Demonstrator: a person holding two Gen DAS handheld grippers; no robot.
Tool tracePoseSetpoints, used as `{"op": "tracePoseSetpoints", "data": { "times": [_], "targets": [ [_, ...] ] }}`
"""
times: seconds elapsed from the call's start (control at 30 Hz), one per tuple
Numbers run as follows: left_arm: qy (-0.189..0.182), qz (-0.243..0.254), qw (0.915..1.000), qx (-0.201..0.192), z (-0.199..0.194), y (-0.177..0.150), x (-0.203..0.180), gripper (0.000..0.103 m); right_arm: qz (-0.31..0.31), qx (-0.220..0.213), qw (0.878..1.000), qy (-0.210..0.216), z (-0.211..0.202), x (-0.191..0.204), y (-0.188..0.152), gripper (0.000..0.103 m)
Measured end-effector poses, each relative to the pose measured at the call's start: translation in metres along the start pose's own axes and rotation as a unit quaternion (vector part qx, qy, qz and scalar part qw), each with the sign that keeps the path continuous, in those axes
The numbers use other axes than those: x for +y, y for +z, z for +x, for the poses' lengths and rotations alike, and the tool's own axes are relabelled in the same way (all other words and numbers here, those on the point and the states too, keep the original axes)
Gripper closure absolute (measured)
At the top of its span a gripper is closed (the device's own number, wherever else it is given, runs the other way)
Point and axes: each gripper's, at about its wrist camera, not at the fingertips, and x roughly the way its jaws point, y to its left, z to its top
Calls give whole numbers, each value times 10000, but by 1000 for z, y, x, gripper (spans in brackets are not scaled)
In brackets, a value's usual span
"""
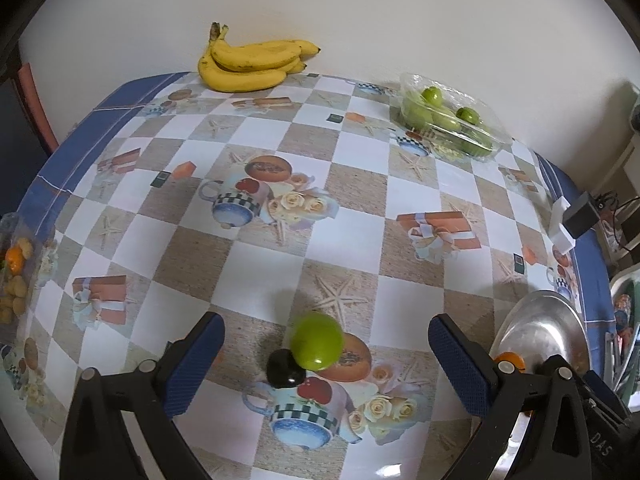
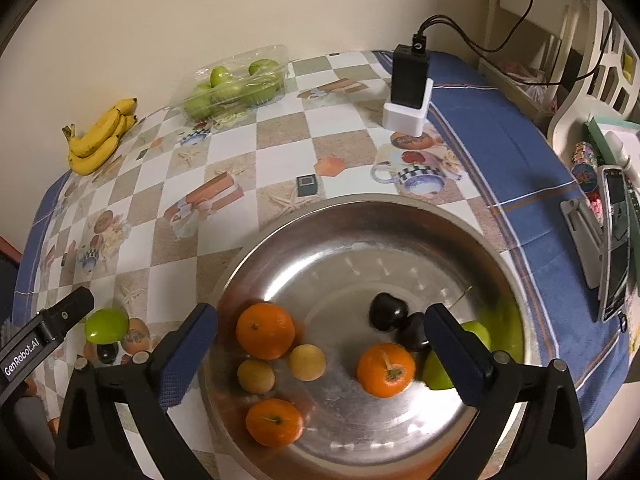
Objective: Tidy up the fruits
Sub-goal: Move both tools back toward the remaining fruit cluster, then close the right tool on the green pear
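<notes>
A green plum (image 1: 317, 341) and a small dark fruit (image 1: 284, 369) lie touching on the tablecloth, between the fingers of my open, empty left gripper (image 1: 326, 364). Both show in the right wrist view, the plum (image 2: 106, 325) beside the left gripper's finger (image 2: 60, 316). My right gripper (image 2: 320, 356) is open and empty above a steel bowl (image 2: 400, 216). The bowl holds three oranges (image 2: 265, 330), two small yellow fruits (image 2: 307, 362), two dark plums (image 2: 387, 312) and green fruits (image 2: 476, 332). Bananas (image 1: 252, 62) lie at the table's far edge.
A clear plastic tray of green plums (image 1: 448, 122) stands at the far right. A black device in a white stand (image 2: 408, 88) sits near the table's right edge. A clear box with small fruits (image 1: 14, 276) is at the left edge. A phone on a stand (image 2: 614, 240) is beyond the table.
</notes>
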Motion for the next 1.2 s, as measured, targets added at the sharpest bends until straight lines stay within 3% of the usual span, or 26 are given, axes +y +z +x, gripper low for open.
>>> {"op": "tracePoseSetpoints", "data": {
  "times": [0.47,0.9,1.2],
  "targets": [
    [234,-329,9992,-12,-2,11,50,0,-463,147,9988,-83,7,49,-5,0],
    [352,-913,9952,-46,-7,19,114,0,-863,196,9949,491,10,117,-14,0],
    [331,-1093,9934,52,0,18,131,0,-937,286,9911,905,20,149,-21,0]
  ]
}}
